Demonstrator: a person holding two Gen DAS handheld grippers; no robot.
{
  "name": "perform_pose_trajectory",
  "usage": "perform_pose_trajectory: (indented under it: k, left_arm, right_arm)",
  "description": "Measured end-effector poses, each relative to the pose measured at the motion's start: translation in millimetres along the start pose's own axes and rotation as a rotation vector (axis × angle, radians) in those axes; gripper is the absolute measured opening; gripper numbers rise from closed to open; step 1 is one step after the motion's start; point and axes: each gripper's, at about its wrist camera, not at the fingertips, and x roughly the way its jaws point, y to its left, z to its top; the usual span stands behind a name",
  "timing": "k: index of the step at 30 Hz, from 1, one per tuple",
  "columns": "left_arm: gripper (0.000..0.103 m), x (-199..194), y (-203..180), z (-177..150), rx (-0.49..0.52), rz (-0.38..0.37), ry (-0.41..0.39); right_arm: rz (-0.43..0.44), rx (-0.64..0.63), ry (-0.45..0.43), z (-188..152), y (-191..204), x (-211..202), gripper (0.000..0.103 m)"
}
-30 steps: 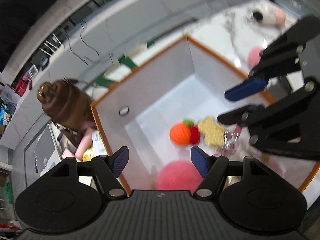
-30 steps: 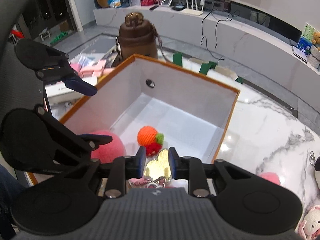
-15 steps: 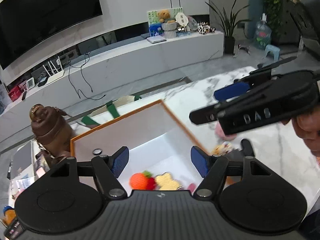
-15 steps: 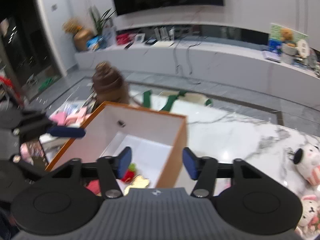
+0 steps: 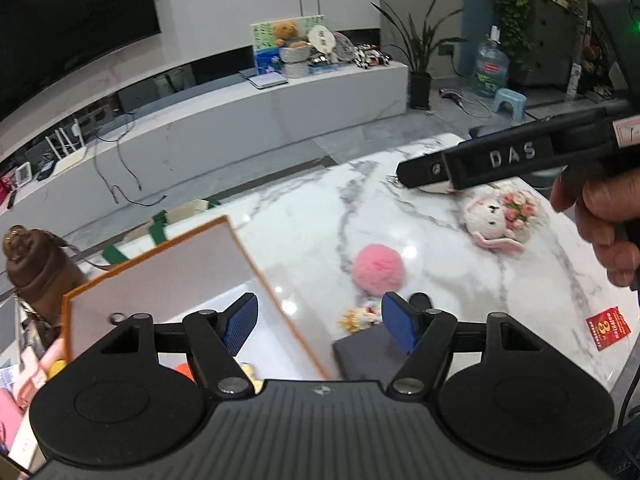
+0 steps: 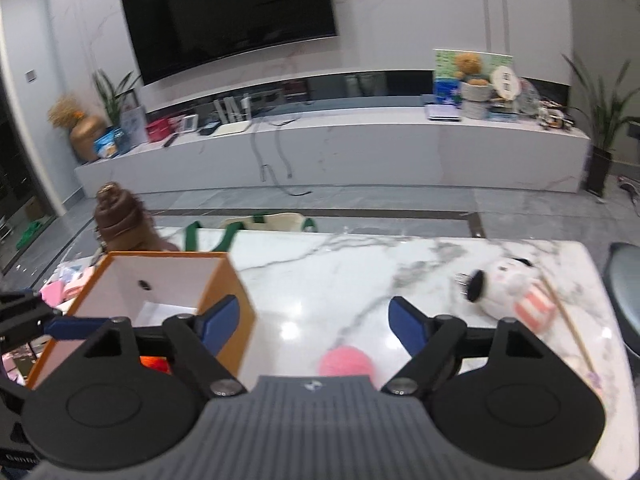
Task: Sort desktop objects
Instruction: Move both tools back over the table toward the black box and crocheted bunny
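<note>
Both hand-held grippers, left (image 5: 319, 322) and right (image 6: 314, 320), lifted clear of box (image 6: 224, 280), wide, empty; pink pompom (image 5: 378, 268) near.

The letters "DAS" are read in pale raised type on the black side of the right gripper (image 5: 472, 168). A yellow figure "3" is made out on a small red sticker (image 5: 608, 327) lying on the marble table (image 5: 304, 236); its other print is too small to be read

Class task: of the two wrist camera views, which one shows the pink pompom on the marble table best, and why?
The left wrist view. There the pink pompom lies whole and unobstructed on the marble table, beyond the open left tool. In the right wrist view only its top shows, the rest hidden behind the camera mount.
</note>
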Motion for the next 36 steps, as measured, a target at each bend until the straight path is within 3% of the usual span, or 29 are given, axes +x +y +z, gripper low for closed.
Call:
perform_pose_trajectory:
  k: [8, 17, 25, 36]
  left_arm:
    - [0.081, 24.6, -46.8, -6.9, -0.022, -0.019, 0.031]
    - [0.081, 57.1, -91.2, -21.6, -0.072, 0.037, 0.062]
    - [0.088, 56.1, -134.9, -55.9, -0.064, 0.330, -0.057]
    - [0.086, 81.7, -145.2, -94.3, -0.225, 0.569, -0.131]
  right_arm:
    - [-0.090, 0.070, -0.006, -13.4, -49.6, -16.0, 0.084]
    - [-0.183, 0.137, -0.024, -28.8, -100.2, -30.9, 0.086]
    - [-0.231, 0.177, 0.010, -40.1, -134.1, -22.8, 0.086]
    - [-0.187, 0.160, 0.010, -40.4, -126.4, -25.3, 0.086]
